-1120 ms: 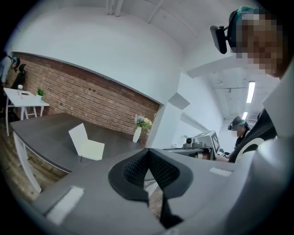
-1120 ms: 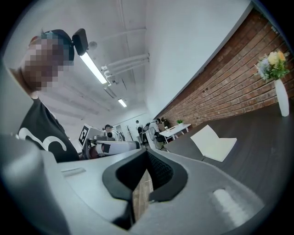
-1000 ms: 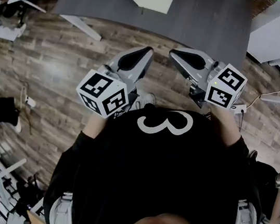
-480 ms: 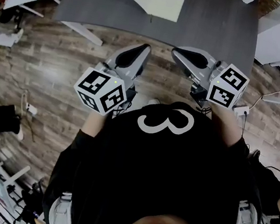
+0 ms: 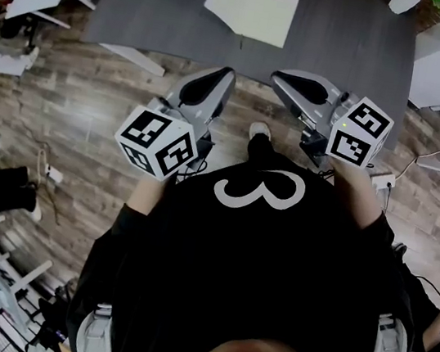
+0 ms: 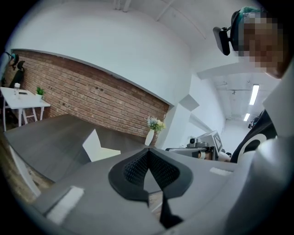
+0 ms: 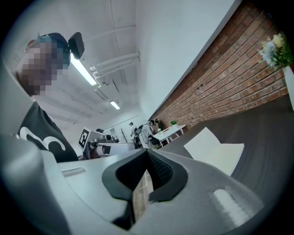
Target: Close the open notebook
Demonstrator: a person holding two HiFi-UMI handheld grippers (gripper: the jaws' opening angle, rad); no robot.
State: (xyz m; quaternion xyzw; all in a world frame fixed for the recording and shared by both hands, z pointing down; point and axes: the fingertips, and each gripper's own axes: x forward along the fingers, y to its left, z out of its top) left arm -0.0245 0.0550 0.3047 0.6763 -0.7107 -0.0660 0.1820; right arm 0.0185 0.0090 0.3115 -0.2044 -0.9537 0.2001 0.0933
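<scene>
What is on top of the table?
An open notebook lies on the table, one page raised; a vase stands at its far end. Anything under the notebook is hidden.

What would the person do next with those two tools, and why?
Probably step closer and reach both forward. The open white notebook lies further in on the dark grey table, apart from the left tool and right tool, which are both shut, empty and back at the table's near edge.
</scene>
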